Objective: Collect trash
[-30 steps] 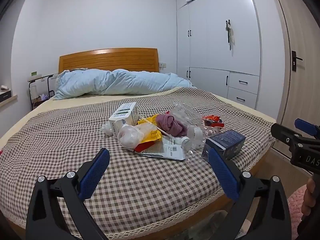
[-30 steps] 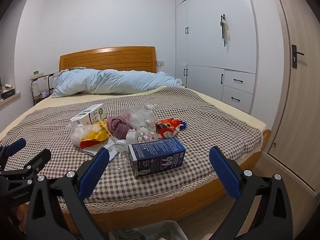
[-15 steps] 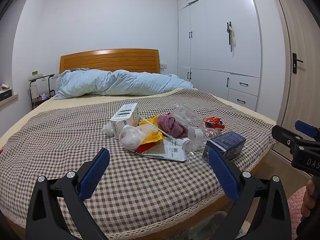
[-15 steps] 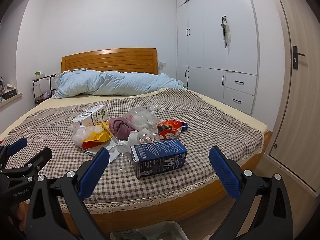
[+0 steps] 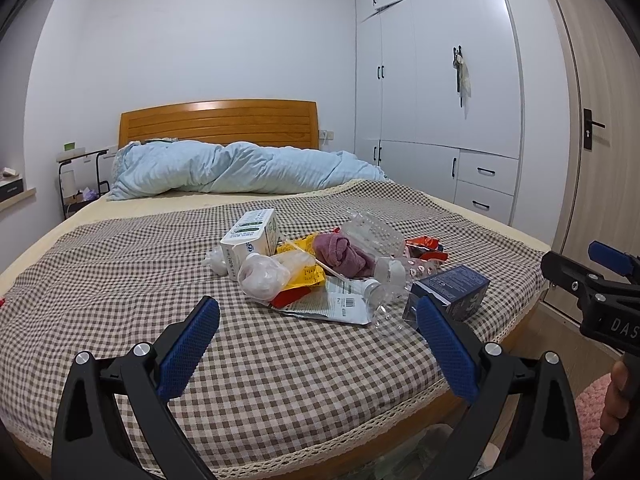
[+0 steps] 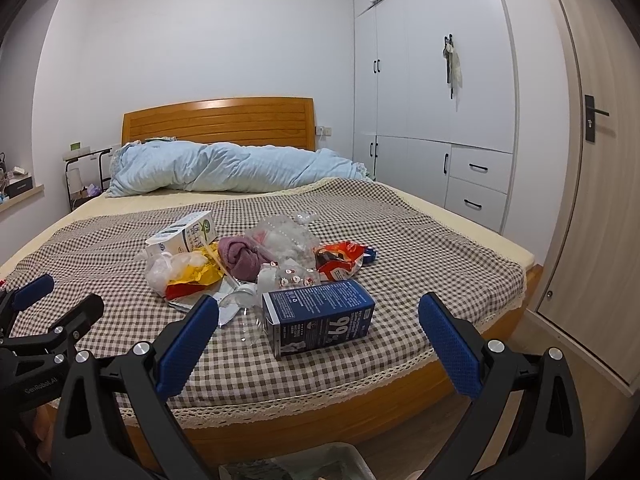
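Trash lies heaped mid-bed on the brown checked blanket [image 5: 120,300]: a glossy dark-blue carton [image 6: 320,322] on its side nearest the foot edge, a white carton [image 5: 250,240], crinkled yellow wrapper [image 5: 304,270], crumpled clear plastic [image 6: 284,240], a soft mauve cloth wad [image 5: 340,254]. Left gripper [image 5: 318,326] and right gripper [image 6: 318,326] hover before the heap, blue ribbed pads spread wide, gripping nothing.
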Available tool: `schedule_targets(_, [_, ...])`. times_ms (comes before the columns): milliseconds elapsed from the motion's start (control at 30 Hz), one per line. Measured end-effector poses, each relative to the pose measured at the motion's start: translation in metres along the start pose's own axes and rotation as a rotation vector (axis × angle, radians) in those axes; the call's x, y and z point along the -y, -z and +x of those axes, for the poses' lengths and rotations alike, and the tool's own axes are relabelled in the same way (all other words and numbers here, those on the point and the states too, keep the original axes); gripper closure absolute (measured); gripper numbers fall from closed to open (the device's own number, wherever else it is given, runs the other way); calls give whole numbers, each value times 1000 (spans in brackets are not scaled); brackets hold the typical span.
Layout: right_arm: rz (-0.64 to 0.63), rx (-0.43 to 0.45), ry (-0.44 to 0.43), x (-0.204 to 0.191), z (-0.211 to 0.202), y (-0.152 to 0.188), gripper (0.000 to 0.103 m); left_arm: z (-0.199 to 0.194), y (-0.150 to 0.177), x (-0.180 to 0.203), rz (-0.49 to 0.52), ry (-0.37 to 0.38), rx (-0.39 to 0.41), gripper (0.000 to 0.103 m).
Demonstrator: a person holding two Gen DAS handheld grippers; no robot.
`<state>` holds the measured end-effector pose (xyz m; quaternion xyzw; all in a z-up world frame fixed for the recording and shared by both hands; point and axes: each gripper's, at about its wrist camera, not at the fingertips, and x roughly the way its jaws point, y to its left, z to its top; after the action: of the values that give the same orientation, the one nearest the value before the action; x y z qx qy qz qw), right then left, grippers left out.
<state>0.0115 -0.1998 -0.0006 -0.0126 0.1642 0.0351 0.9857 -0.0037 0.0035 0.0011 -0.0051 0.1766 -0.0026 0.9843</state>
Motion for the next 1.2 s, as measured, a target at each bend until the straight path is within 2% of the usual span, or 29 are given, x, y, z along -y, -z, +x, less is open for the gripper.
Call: schedule_targets(1200, [-5,4,1,2,1,0,6,1,1,1,-4,6,-2,7])
